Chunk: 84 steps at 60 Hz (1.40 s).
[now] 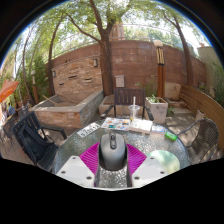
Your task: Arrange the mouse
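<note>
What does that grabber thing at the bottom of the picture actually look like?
The gripper has two chunky white fingers with blocky, angled tips. Each finger carries a magenta pad on its inner face, with a fine ribbed texture. No cables, markings or sleeve show in this view.

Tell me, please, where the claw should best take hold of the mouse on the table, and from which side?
Grip the mouse across its two long flanks, about mid-body, coming straight forward from its near end. It lies flat on the glass table with its long axis pointing away along the fingers, and already sits between the open claw's pads, so the flanks likely face them squarely.
</note>
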Available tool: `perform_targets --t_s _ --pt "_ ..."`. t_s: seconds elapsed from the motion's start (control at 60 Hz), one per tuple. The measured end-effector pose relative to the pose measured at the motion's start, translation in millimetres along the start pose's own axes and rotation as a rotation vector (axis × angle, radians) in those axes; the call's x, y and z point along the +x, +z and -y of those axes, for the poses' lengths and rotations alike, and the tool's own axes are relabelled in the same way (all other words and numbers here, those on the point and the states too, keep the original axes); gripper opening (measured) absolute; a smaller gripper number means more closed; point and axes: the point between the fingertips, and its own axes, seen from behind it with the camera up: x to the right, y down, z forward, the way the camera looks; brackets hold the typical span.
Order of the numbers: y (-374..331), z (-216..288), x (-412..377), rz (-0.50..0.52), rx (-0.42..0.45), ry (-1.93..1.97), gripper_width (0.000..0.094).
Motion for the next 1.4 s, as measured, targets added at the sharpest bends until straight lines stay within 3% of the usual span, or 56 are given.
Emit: perform_targets --t_s 0.083,0.167,0.25,0.283,0.383,0.533,0.617,0.667,0.733,1.0,1.4 --pt "15.5 34.1 59.8 -0.047 0.044 0.047 0.0364" --pt "37.7 10.0 133.2 -0.119 0.017 0.070 0.0363" --pt "76.4 -36.4 190.7 -0.182 -0.107 0.086 0.0364" --pt "85.5 -76.5 212.7 -0.196 -0.150 0.087 0.0365" --pt "106.2 -134.7 235.9 -0.192 -0.270 0.075 0.0377" --pt "107.7 -179.1 241.9 -0.170 -0.386 0.077 0.0540" --pt "95.5 -163.6 242.2 -0.172 -0.356 0.063 0.0873" --pt "84.6 -153.7 240.8 -0.175 -0.338 0.043 0.0829" --pt "65.4 -134.3 234.8 -0.174 -0.313 0.035 0.0865" --pt "-52.8 -87.8 201.6 -0.227 -0.220 -0.003 0.0859" --pt "-198.1 -99.2 140.8 -0.246 -0.180 -0.020 0.0855"
